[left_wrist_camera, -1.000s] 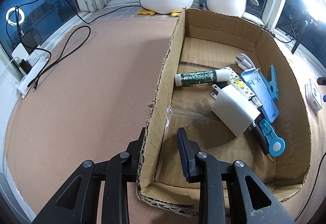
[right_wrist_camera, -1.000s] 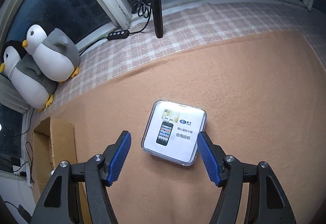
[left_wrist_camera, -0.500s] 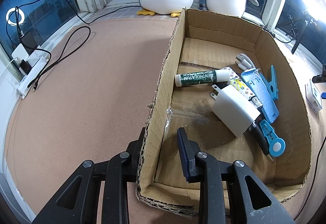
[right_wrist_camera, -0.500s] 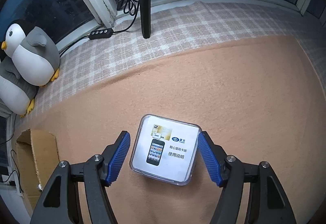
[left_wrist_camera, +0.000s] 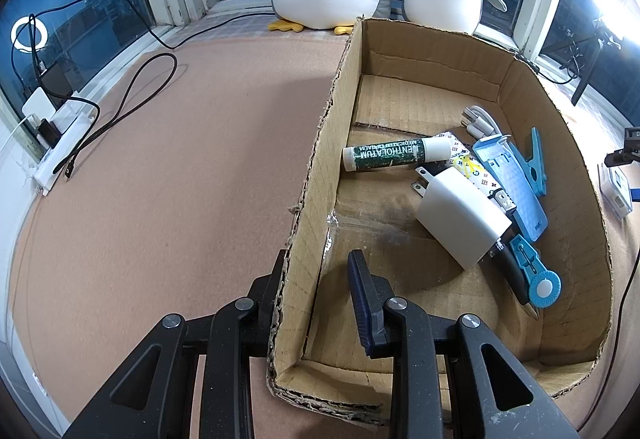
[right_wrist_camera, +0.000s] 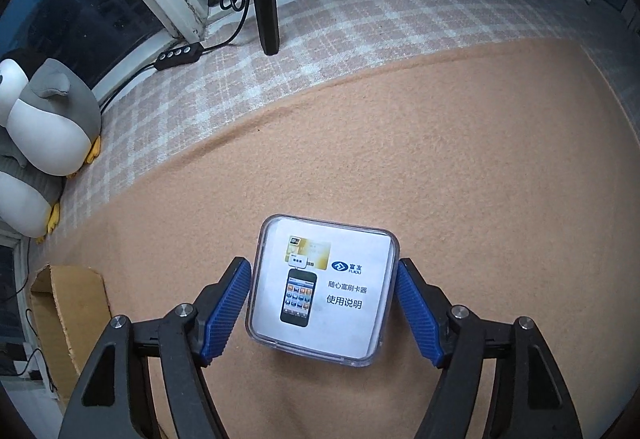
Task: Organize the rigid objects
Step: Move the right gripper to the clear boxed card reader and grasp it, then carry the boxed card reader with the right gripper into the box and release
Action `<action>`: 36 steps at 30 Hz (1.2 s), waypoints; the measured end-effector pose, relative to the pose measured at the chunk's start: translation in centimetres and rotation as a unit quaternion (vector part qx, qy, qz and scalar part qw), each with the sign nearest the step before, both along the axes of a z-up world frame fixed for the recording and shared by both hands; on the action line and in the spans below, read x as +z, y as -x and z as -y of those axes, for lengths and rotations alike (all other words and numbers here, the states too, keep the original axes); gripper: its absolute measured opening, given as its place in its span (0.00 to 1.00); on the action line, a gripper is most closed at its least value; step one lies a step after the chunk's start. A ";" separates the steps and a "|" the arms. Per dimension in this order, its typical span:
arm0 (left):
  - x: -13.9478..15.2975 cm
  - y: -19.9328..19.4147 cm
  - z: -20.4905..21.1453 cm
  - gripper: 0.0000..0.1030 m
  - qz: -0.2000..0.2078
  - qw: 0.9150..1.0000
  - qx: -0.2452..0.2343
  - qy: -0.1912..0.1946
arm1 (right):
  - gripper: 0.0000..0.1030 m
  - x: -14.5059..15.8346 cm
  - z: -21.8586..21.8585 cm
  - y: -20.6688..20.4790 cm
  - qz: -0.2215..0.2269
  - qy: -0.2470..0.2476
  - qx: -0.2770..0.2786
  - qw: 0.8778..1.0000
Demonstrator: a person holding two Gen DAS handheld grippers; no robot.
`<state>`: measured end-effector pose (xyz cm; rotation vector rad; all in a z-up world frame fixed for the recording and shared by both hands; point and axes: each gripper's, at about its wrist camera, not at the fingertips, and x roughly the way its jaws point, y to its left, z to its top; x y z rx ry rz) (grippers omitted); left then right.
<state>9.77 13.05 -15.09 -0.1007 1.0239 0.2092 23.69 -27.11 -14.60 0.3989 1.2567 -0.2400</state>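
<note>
We find several items already in the cardboard box (left_wrist_camera: 472, 79), whose wall our left gripper (left_wrist_camera: 316, 271) clamps. The clear plastic case (right_wrist_camera: 322, 289) remains on the carpet (right_wrist_camera: 480, 179), between our right gripper's (right_wrist_camera: 323, 305) parted, just-widened jaws, ungrasped.

Both scenes are viewed steeply downward from close by; the brown cardboard box (left_wrist_camera: 440, 223) (right_wrist_camera: 68, 315) is shared.

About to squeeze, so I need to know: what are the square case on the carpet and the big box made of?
The square case looks like clear hard plastic: glossy see-through rim, printed leaflet visible inside. The box is plain brown corrugated cardboard: matte, with ragged torn edges.
</note>
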 end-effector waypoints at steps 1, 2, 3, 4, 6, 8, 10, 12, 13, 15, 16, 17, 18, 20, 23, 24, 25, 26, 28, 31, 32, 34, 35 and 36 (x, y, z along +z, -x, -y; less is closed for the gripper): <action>0.0 0.0 0.0 0.29 0.000 1.000 0.000 0.000 | 0.68 -0.1 -0.2 -0.1 -0.002 0.004 0.004 1.000; 0.0 0.0 0.0 0.29 0.000 1.000 0.000 0.000 | 0.68 -0.3 -0.3 -0.3 -0.004 0.007 0.006 1.000; 0.0 0.0 0.0 0.29 0.000 1.000 0.000 0.000 | 0.68 -0.5 -0.5 -0.4 -0.008 0.010 0.011 1.000; 0.0 0.0 0.0 0.29 0.000 1.000 0.000 0.000 | 0.68 -0.7 -0.9 -0.6 -0.013 0.012 0.020 1.000; 0.0 0.0 0.0 0.29 0.000 1.000 0.000 0.000 | 0.69 -1.1 -1.6 -0.9 -0.022 0.020 0.040 0.999; 0.0 0.0 0.0 0.29 0.000 1.000 0.000 0.001 | 0.67 -1.1 -2.7 -1.0 -0.019 0.041 0.067 0.997; 0.0 0.0 0.0 0.29 0.000 1.000 0.000 0.000 | 0.67 -1.2 -3.4 -0.9 -0.018 0.046 0.090 0.995; 0.1 -0.1 0.0 0.29 0.001 1.000 0.000 -0.001 | 0.67 -1.1 -4.3 -0.7 -0.016 0.048 0.116 0.992; 0.1 -0.2 0.0 0.29 0.001 1.000 0.001 -0.001 | 0.67 -1.1 -4.6 -0.6 -0.016 0.048 0.125 0.991; 0.1 -0.3 0.0 0.29 0.001 1.000 0.000 -0.001 | 0.67 -1.2 -5.4 -0.3 -0.013 0.046 0.148 0.988; 0.1 -0.3 0.0 0.29 0.001 1.000 0.000 -0.001 | 0.66 -1.2 -5.7 -0.1 -0.011 0.045 0.159 0.986; 0.1 -0.2 0.0 0.29 0.001 1.000 0.001 -0.001 | 0.66 -1.2 -5.9 0.2 -0.008 0.044 0.168 0.985; 0.1 -0.2 0.0 0.29 0.001 1.000 0.001 -0.001 | 0.66 -1.2 -6.1 0.5 -0.005 0.040 0.172 0.984; 0.1 -0.3 0.1 0.29 0.001 1.000 0.001 -0.002 | 0.66 -1.0 -6.0 1.1 0.002 0.027 0.176 0.984; 0.1 -0.3 0.1 0.29 0.001 1.000 0.001 -0.003 | 0.66 -0.5 -5.5 2.0 0.013 0.013 0.176 0.984; 0.1 -0.3 0.1 0.29 0.001 1.000 0.001 -0.003 | 0.66 -0.3 -5.5 2.4 0.019 0.014 0.179 0.984; 0.1 -0.3 0.1 0.29 0.001 1.000 0.001 -0.003 | 0.66 0.0 -5.5 2.4 0.022 0.015 0.181 0.983; 0.1 -0.3 0.1 0.29 0.001 1.000 0.001 -0.003 | 0.66 0.3 -5.5 2.6 0.025 0.014 0.183 0.983; 0.1 -0.2 0.1 0.29 0.001 1.000 0.001 -0.004 | 0.66 0.9 -5.4 2.8 0.032 0.006 0.185 0.982; 0.1 -0.2 0.1 0.29 0.001 1.000 0.001 -0.004 | 0.66 2.3 -5.8 2.9 0.047 -0.001 0.192 0.980; 0.1 -0.2 0.1 0.29 0.001 1.000 0.001 -0.004 | 0.66 2.8 -6.2 3.0 0.053 -0.005 0.195 0.979; 0.1 -0.2 0.1 0.29 0.001 1.000 0.001 -0.004 | 0.66 4.0 -7.1 3.1 0.069 -0.011 0.204 0.976; 0.0 -0.2 0.1 0.29 0.001 1.000 0.001 -0.004 | 0.66 4.6 -7.8 3.2 0.076 -0.014 0.211 0.974; 0.0 -0.2 0.1 0.29 0.001 1.000 0.001 -0.004 | 0.66 5.3 -8.4 3.3 0.083 -0.017 0.220 0.972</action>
